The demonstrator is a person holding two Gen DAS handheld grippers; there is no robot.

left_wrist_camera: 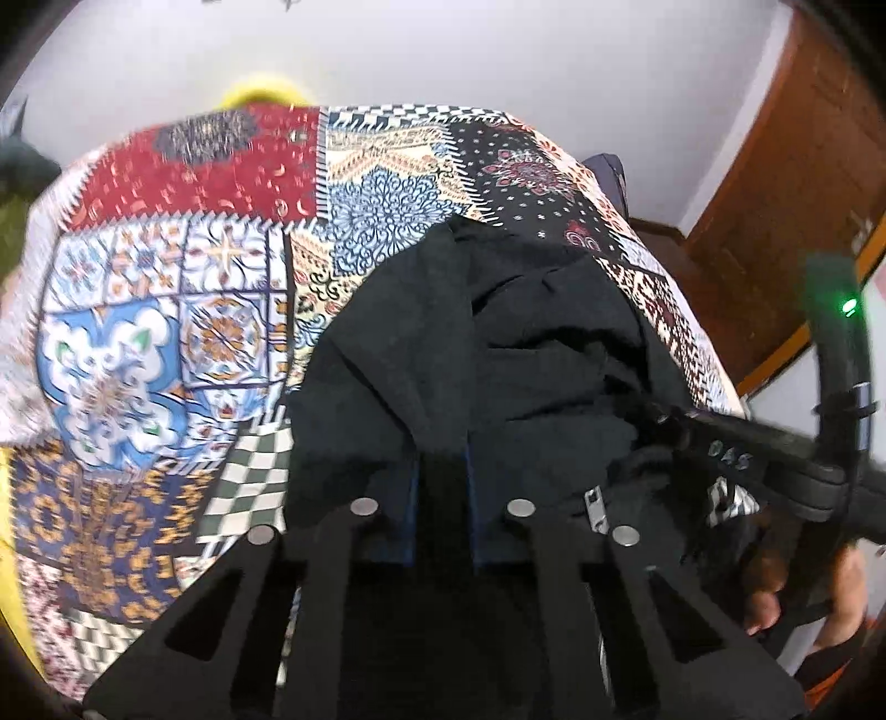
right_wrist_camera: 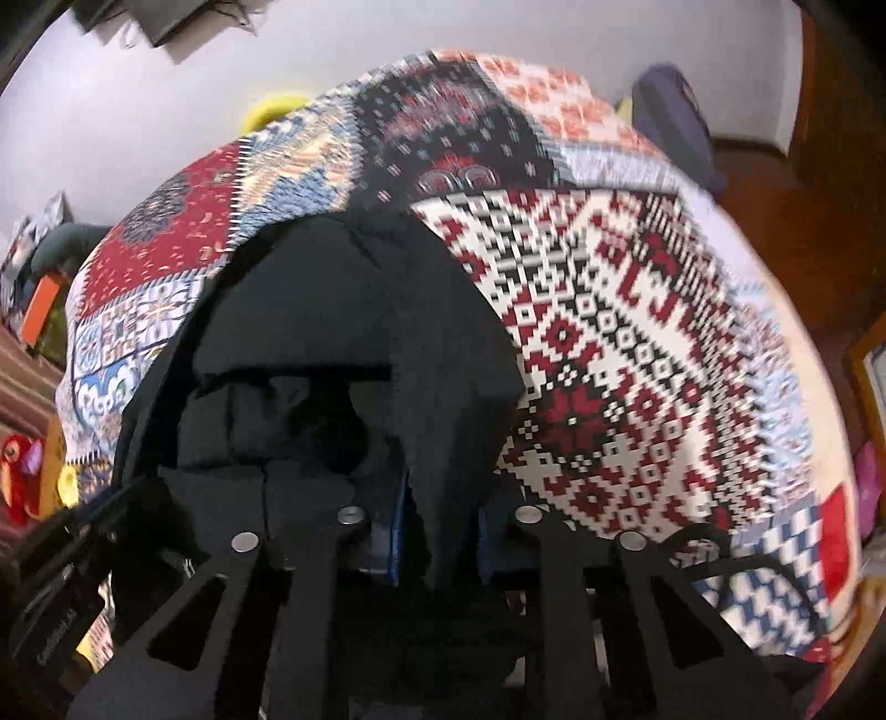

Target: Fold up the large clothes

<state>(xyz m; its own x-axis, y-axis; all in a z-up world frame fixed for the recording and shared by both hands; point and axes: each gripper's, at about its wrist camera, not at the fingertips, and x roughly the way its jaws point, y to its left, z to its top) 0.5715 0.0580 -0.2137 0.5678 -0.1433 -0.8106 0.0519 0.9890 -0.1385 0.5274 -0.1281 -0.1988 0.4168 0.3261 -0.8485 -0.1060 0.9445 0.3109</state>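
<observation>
A crumpled black garment (left_wrist_camera: 498,343) with a zipper (left_wrist_camera: 597,512) lies on a patchwork-patterned bedspread (left_wrist_camera: 166,332). In the left wrist view my left gripper (left_wrist_camera: 441,501) is shut on a fold of the black cloth, which fills the gap between its blue pads (left_wrist_camera: 412,504). The right wrist view shows the same garment (right_wrist_camera: 354,310) bunched up, and my right gripper (right_wrist_camera: 443,531) is shut on another fold of it. The right tool (left_wrist_camera: 736,443), held by a hand (left_wrist_camera: 775,592), also shows at the right of the left wrist view.
The bedspread (right_wrist_camera: 637,343) covers the whole bed around the garment. A white wall (left_wrist_camera: 498,50) stands behind, with a wooden door (left_wrist_camera: 803,194) at right. A yellow object (left_wrist_camera: 260,91) peeks over the far edge. Toys and boxes (right_wrist_camera: 33,310) sit off the bed's left side.
</observation>
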